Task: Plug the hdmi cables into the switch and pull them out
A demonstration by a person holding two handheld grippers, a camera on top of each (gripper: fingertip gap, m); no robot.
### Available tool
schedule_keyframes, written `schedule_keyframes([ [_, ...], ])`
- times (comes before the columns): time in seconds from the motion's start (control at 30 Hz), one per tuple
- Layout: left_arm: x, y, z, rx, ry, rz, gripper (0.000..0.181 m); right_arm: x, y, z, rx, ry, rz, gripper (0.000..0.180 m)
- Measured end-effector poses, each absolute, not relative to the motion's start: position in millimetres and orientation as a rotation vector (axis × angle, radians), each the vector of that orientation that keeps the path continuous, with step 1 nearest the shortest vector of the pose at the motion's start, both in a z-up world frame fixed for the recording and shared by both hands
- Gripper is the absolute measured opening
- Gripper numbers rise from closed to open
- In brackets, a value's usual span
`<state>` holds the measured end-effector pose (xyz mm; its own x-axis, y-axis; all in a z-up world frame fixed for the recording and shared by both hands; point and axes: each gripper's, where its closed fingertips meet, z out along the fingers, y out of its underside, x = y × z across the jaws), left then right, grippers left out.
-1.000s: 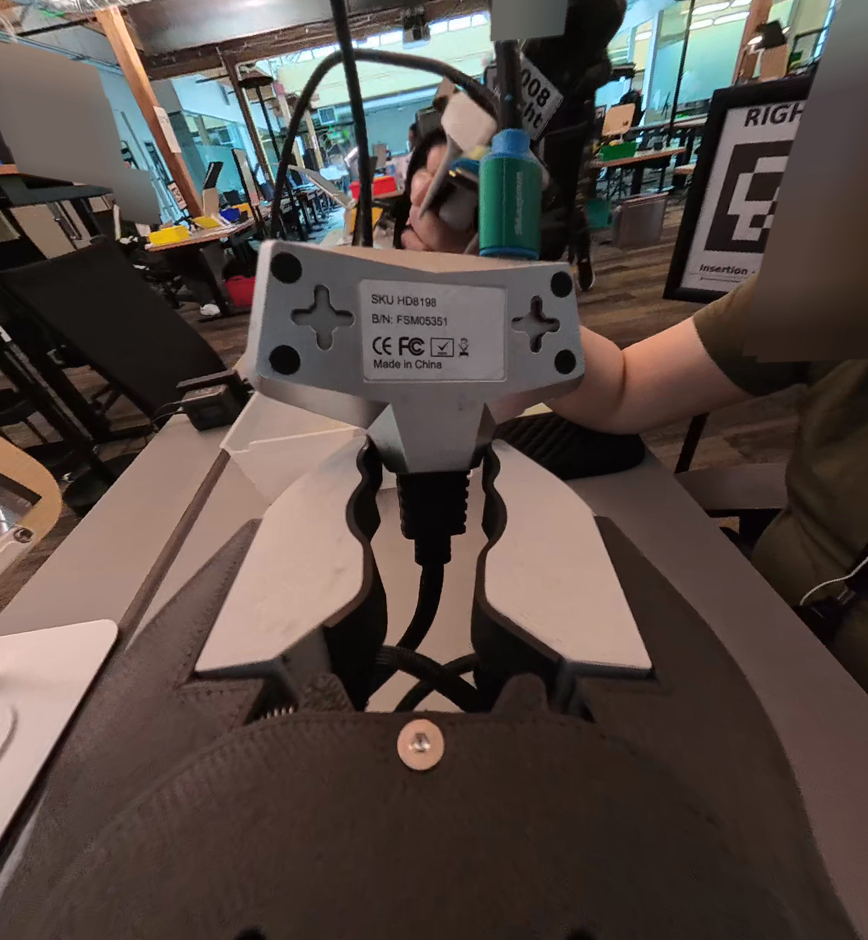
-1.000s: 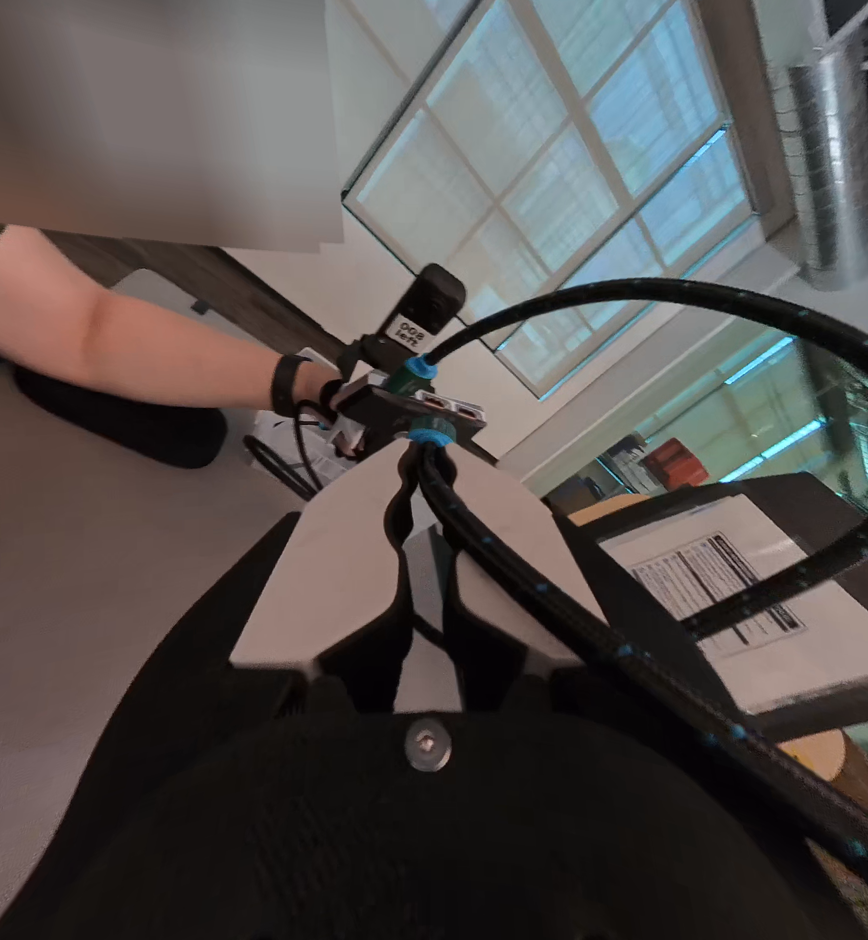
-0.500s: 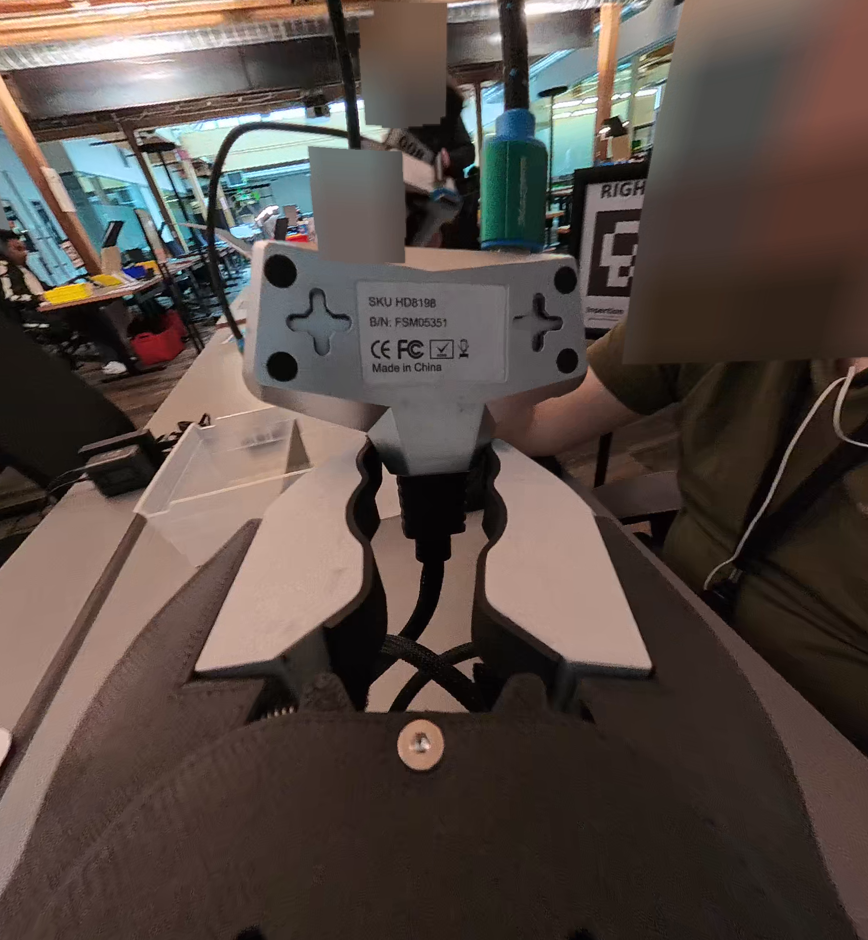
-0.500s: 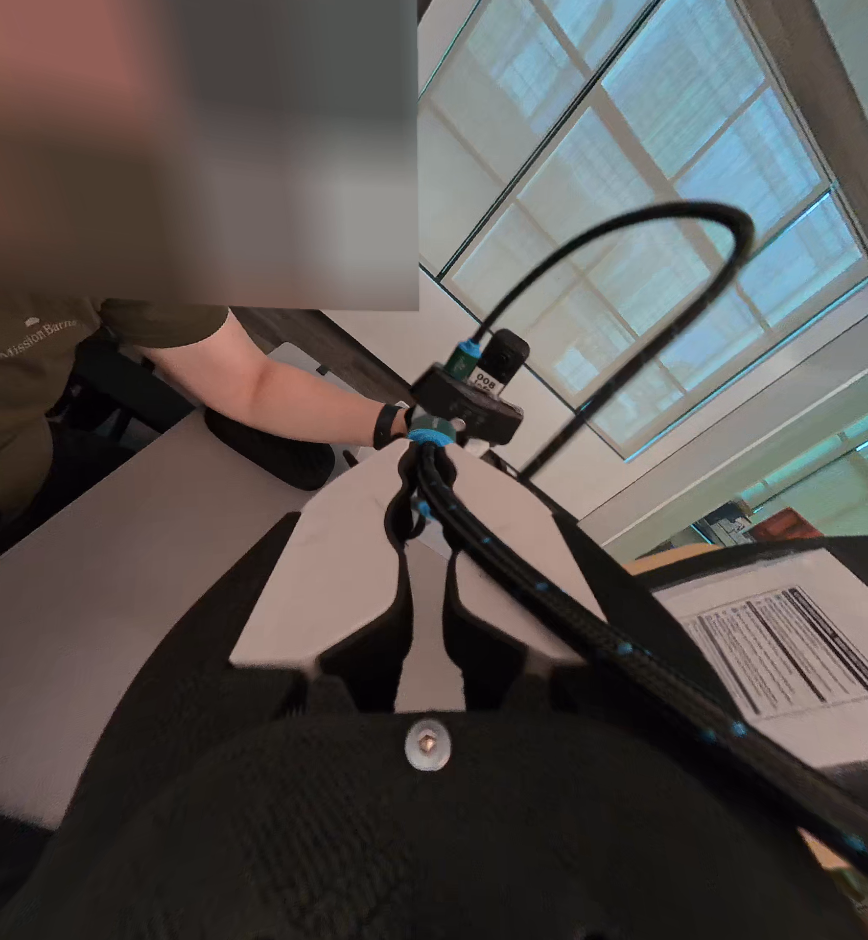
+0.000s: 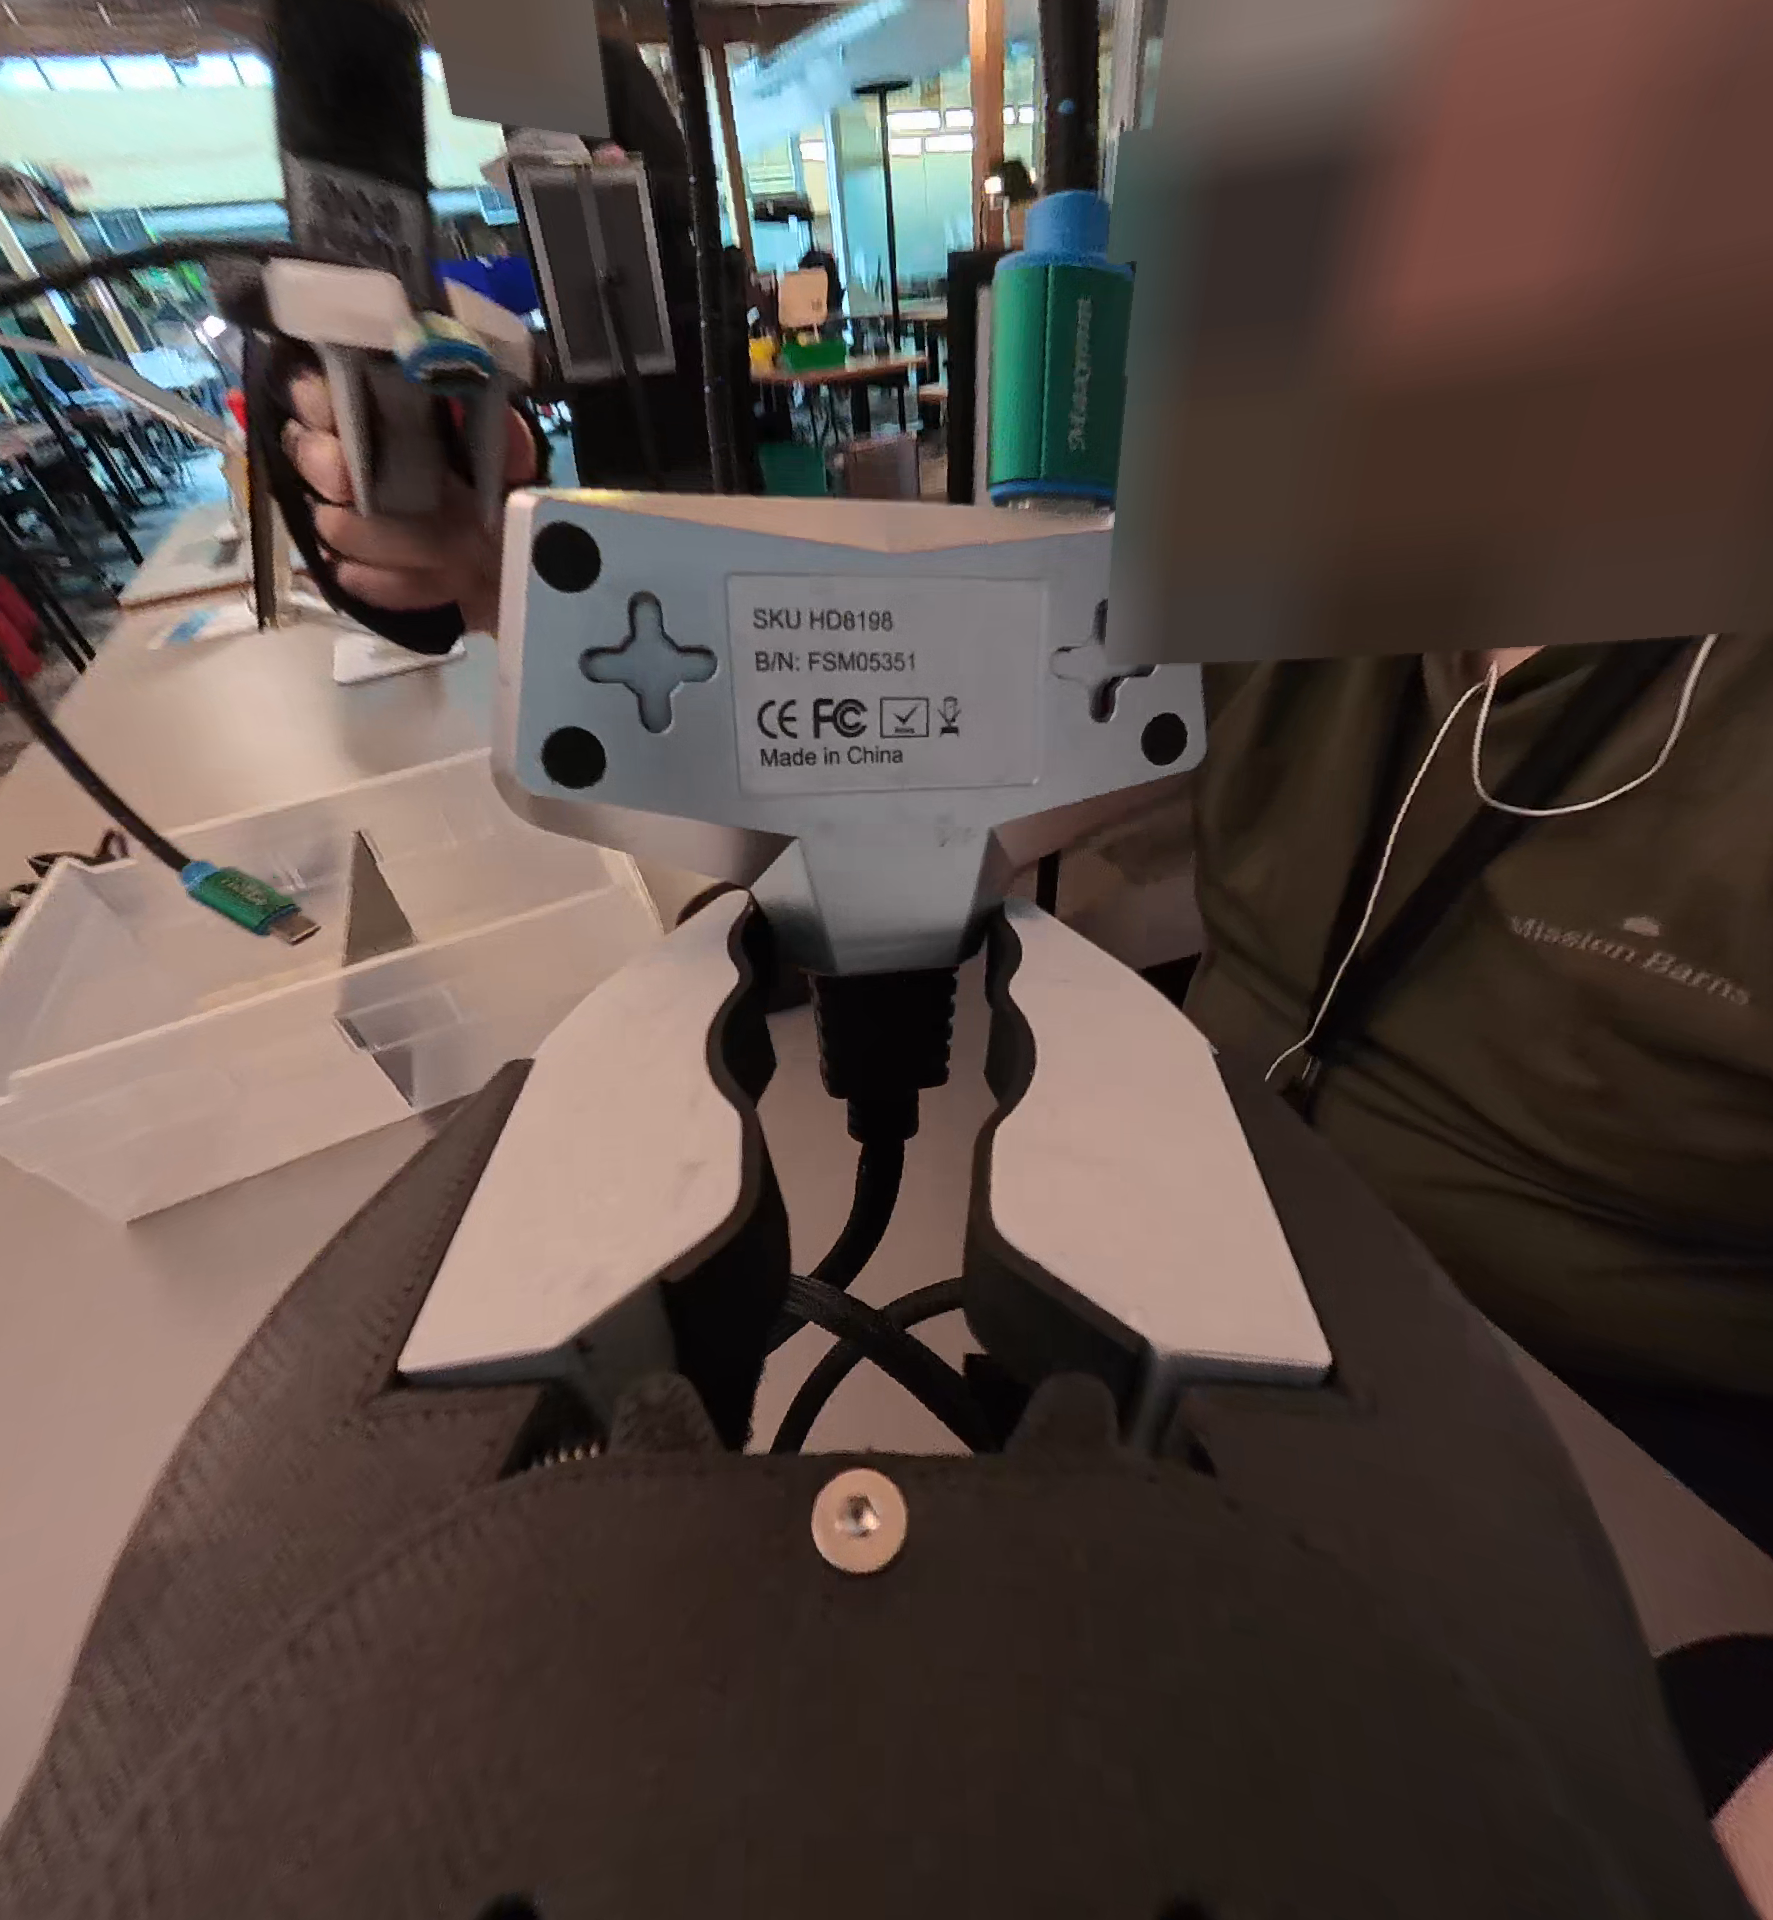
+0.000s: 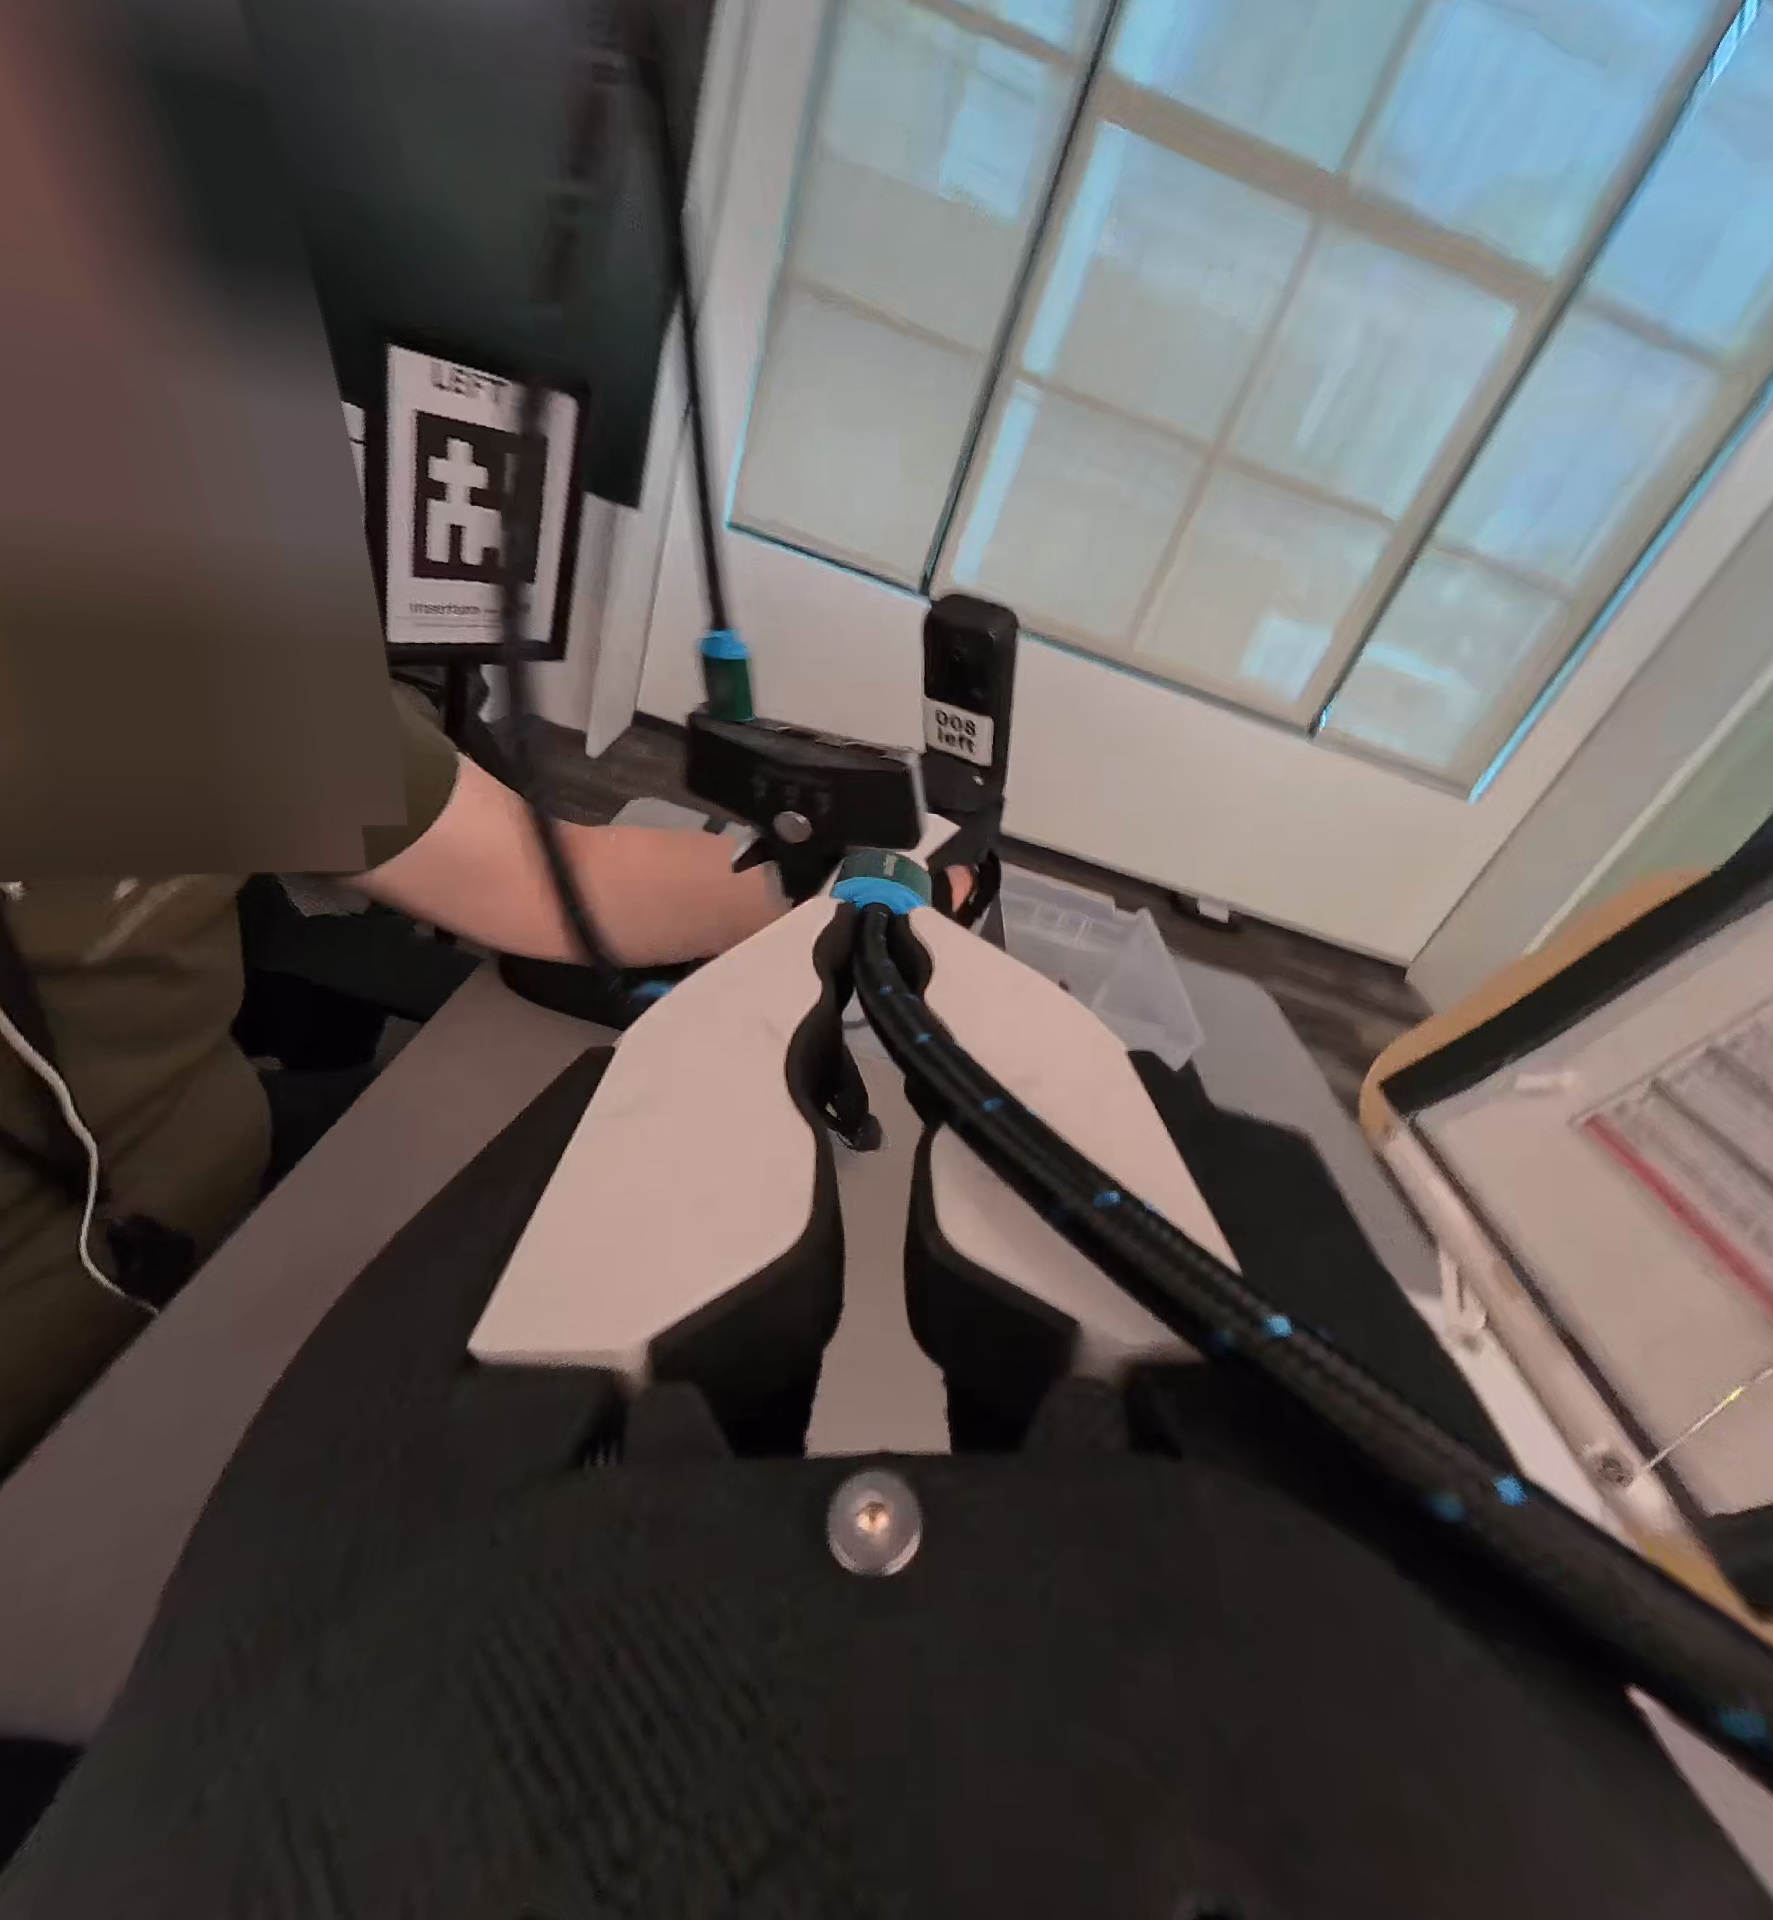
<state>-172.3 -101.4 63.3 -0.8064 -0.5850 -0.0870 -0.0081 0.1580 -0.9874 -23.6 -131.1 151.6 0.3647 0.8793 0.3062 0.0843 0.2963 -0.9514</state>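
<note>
Loose plug point(image 5: 243, 902): green-and-blue cable end hanging free over the clear bin point(image 5: 238, 997) on the worktop point(image 5: 82, 1403).
Right tongs point(image 5: 423, 416): clamped on a cable point(image 6: 1069, 1174) near its plug; a second ago that plug sat at the switch, now it is pulled clear.
Switch point(image 5: 840, 675): upright, underside facing us, left tongs point(image 5: 866, 997) clamped on its stem.
Remaining plug point(image 5: 1053, 364): still seated on top, so one extraction likely remains.
</note>
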Motion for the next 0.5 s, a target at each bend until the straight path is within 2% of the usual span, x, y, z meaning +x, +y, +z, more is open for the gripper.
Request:
schedule_keyframes([
  [0.27,-158,-116,43,-0.6,2.105,-1.584,0.038,-76,-120,134,-1.267,-1.181,0.601,0.007],
  [0.5,-154,-115,37,-0.639,2.135,-1.507,0.038,-86,-129,140,-1.313,-1.182,0.54,0.006],
])
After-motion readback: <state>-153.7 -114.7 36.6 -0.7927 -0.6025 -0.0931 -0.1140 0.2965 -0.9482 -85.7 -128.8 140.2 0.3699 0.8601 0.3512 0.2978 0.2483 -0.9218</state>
